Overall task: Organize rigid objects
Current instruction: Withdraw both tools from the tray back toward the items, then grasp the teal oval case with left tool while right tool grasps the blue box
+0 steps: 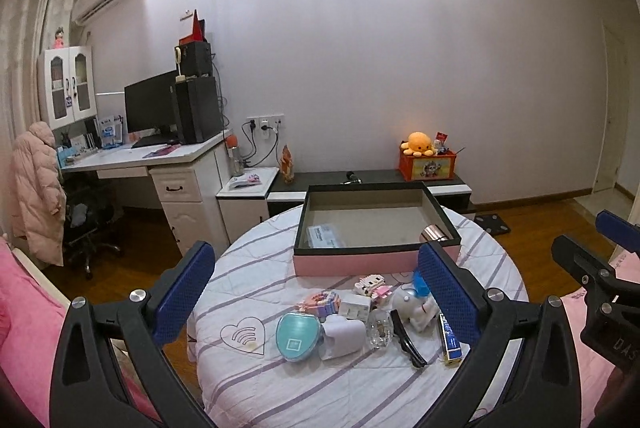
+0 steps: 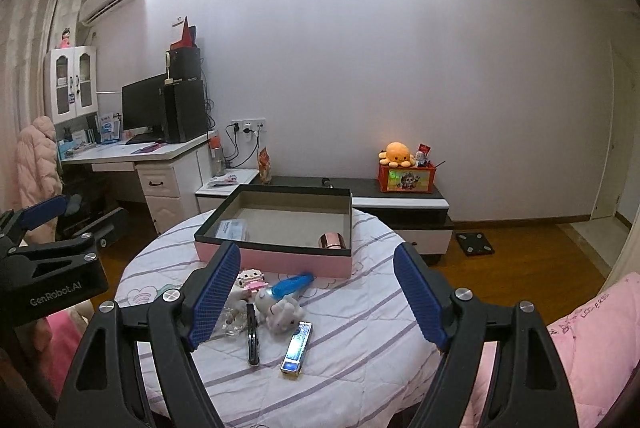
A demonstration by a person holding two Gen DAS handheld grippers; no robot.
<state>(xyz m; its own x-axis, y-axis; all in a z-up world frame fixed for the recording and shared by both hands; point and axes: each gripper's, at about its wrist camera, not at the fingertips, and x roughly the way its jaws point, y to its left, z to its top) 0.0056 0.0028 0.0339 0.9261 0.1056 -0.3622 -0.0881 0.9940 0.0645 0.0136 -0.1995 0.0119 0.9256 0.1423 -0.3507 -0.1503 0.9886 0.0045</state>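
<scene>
Between the spread jaws of the left gripper (image 1: 320,292) nothing is held, and the jaws of the right gripper (image 2: 318,292) are likewise seen wide apart and empty. Both are held above the near edge of the round surface (image 1: 240,380), which is covered by a striped quilt. Ahead of and below the jaws, a cluster of small items is laid out: a teal case (image 1: 298,338), a black hair clip (image 1: 408,342) and a blue harmonica (image 2: 297,348), the last two with long axes running roughly away from the cameras. Beyond them, the open pink box (image 1: 356,262) is seen, with a copper cylinder (image 1: 434,233) and a packet (image 1: 324,237) already inside.

The harmonica is judged nearer the right gripper, lying almost centred between its jaws; the teal case lies toward the left one.

The teal case is shown clearly only in the left wrist view; in the right it is mostly hidden behind a finger.
</scene>
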